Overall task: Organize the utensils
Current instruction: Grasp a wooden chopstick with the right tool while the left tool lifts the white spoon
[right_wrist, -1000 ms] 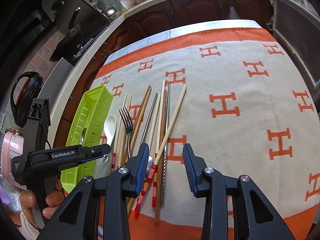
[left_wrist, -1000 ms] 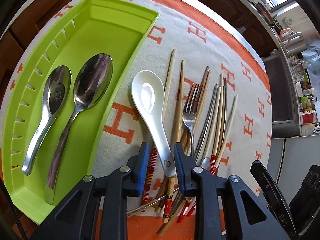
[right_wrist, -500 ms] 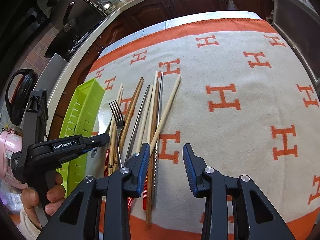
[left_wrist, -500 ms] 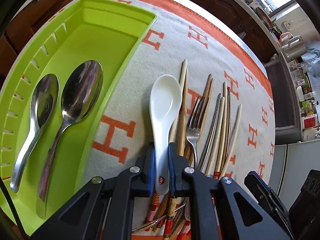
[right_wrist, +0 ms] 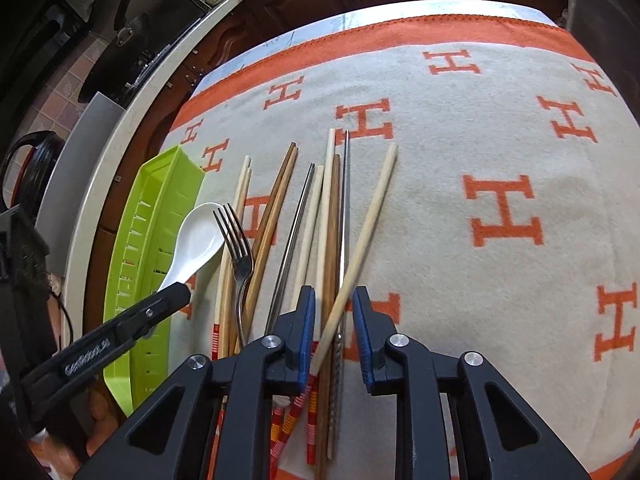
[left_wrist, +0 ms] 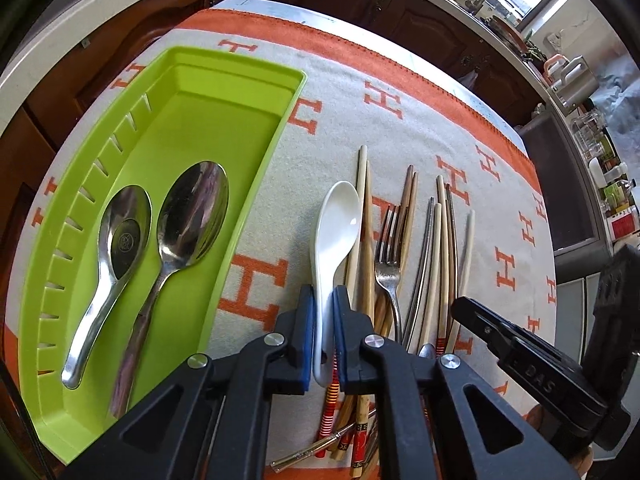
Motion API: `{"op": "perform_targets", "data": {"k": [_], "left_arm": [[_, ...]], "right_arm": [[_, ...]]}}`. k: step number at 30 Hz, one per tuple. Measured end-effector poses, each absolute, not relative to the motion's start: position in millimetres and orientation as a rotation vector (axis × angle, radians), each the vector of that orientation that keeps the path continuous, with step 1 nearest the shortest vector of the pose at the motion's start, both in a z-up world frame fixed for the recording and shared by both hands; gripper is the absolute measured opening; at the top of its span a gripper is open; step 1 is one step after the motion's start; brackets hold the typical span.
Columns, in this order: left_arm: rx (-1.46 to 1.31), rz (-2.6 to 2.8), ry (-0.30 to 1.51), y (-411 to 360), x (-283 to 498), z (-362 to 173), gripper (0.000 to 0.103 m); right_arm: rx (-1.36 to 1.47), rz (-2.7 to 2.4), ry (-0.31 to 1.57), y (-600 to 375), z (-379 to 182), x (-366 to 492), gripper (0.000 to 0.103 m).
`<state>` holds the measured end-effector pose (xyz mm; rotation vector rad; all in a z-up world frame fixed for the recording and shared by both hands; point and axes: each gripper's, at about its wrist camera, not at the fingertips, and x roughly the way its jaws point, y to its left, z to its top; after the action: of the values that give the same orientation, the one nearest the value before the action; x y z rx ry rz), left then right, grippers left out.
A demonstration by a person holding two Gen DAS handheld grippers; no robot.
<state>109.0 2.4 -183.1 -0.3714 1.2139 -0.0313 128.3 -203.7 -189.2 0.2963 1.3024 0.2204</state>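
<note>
On the orange-and-cream blanket (right_wrist: 460,152) that covers the surface, the left claw (left_wrist: 323,320) is clamped on the handle of the white ceramic spoon (left_wrist: 334,224), whose bowl points away from the camera and sits just beside the nearest pale chopsticks. The green plastic tray (left_wrist: 192,80) lies close by to the left, with two metal spoons (left_wrist: 160,232) side by side in it and bare floor beyond them, so the sensible way to finish this step is probably to lift the white spoon straight up until it is free of the sticks, carry it over the tray's near wall, and lay it beside the metal pair. The right claw (right_wrist: 333,320) has just been closing; its jaws stand a little apart with a pale chopstick (right_wrist: 360,248) slanting between them, and the pads do not yet seem to press on it. That stick crosses a darker wooden one and a thin steel one, so a careless pinch could take more than one. A steel fork (right_wrist: 236,240) and brown chopsticks (right_wrist: 276,200) lie between the two claws, close enough that the spoon could drag them along. Red-striped chopstick ends crowd under both claws.
</note>
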Motion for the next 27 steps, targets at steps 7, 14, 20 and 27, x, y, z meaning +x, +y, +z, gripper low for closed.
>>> {"op": "perform_targets", "data": {"k": [7, 14, 20, 27], "left_arm": [[-0.385, -0.051, 1.233, 7.0, 107.1, -188.4, 0.006], [-0.394, -0.073, 1.277, 2.0, 116.3, -199.2, 0.007], [-0.359, -0.075, 1.28, -7.1, 129.5, -203.9, 0.011], [-0.373, -0.131, 1.278, -11.0, 141.1, -203.3, 0.025]], "right_arm": [[0.312, 0.178, 1.295, -210.4, -188.3, 128.9, 0.006], [0.36, 0.144, 1.289, -238.7, -188.8, 117.4, 0.006], [0.376, 0.143, 1.286, -249.6, -189.1, 109.0, 0.006], [0.386, 0.144, 1.288, -252.0, -193.2, 108.4, 0.006]]}}
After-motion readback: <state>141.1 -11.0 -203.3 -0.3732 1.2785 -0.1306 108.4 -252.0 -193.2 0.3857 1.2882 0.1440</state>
